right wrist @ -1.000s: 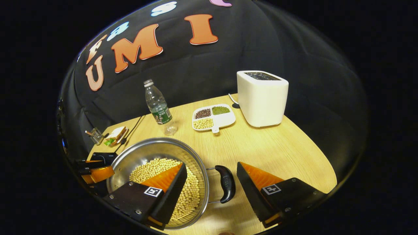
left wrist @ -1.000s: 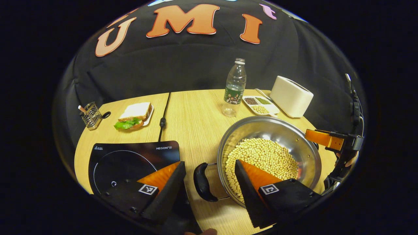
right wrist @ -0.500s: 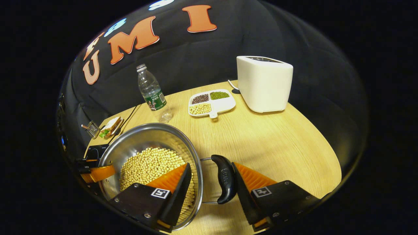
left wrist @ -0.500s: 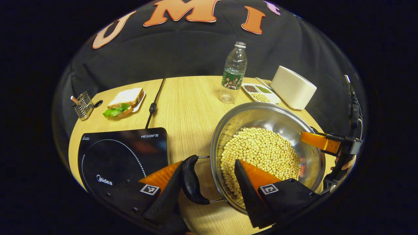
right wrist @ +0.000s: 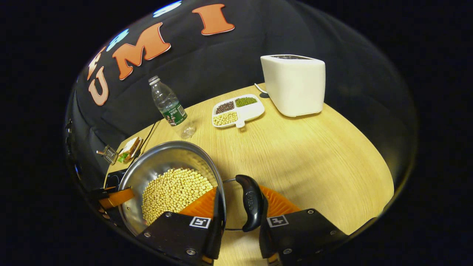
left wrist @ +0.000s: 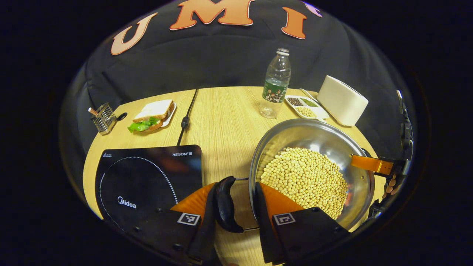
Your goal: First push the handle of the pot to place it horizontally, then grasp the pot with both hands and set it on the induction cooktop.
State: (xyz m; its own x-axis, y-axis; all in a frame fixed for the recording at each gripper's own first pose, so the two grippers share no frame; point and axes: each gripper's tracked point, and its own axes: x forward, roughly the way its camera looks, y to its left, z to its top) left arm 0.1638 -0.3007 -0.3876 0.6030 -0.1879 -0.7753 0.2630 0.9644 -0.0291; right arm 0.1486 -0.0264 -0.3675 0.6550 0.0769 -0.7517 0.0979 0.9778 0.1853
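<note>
- Gripping the pot [left wrist: 325,147] from both sides, two grippers clamp across its rim and black side handles.
- Left gripper [left wrist: 238,207] pinches the near handle [left wrist: 224,208]; right gripper [right wrist: 240,208] pinches the opposite handle [right wrist: 251,203].
- Pot of soybeans [right wrist: 173,194] sits on the wooden table [right wrist: 314,162], just beside the induction cooktop [left wrist: 144,177].

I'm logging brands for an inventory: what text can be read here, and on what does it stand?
"Midea": printed on the cooktop, near its front edge.
"HEGON III": printed at the cooktop's far right corner.
Small mark at the cooktop's far left corner: too small to read.
Label on the bottle: too small to read.
Marking on the pot handle: too blurred to read.
</note>
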